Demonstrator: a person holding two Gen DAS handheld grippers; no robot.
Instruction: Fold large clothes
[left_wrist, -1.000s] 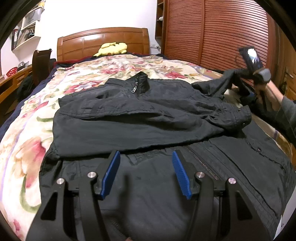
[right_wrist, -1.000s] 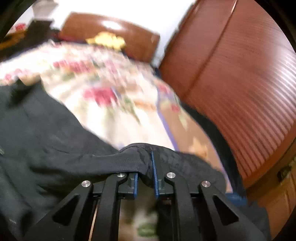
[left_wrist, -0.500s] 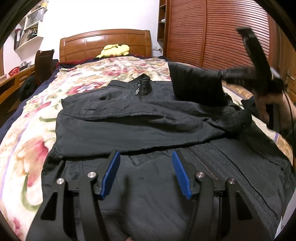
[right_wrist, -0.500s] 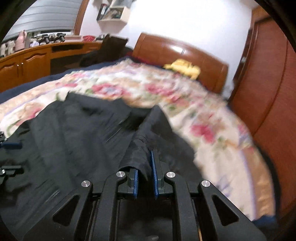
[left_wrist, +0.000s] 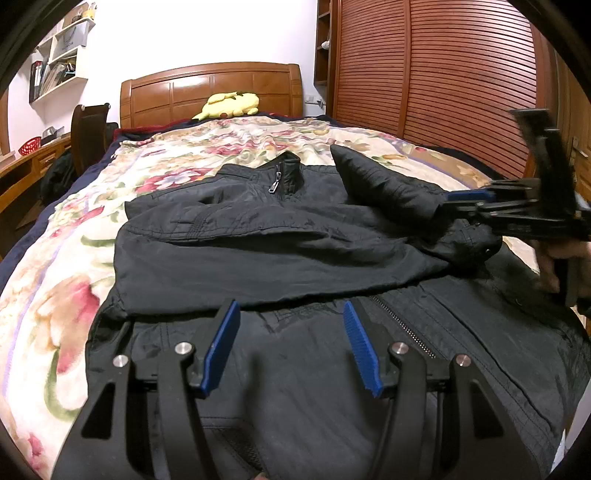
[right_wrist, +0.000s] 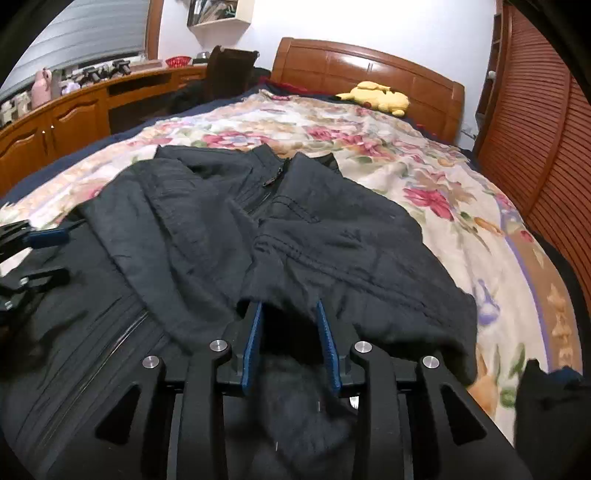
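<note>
A black zip jacket (left_wrist: 258, 254) lies front-up on the floral bedspread (left_wrist: 55, 288), one sleeve folded across its chest. The right tongs (right_wrist: 290, 332) are opening, the other sleeve's cuff (right_wrist: 291, 317) draped loose between the blue pads. The left tongs (left_wrist: 291, 347) stand half open over the hem, gripping nothing.

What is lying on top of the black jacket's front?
Both sleeves lie folded across the black jacket: the left sleeve and the right sleeve. The chest beneath them is covered; the collar zipper shows.
</note>
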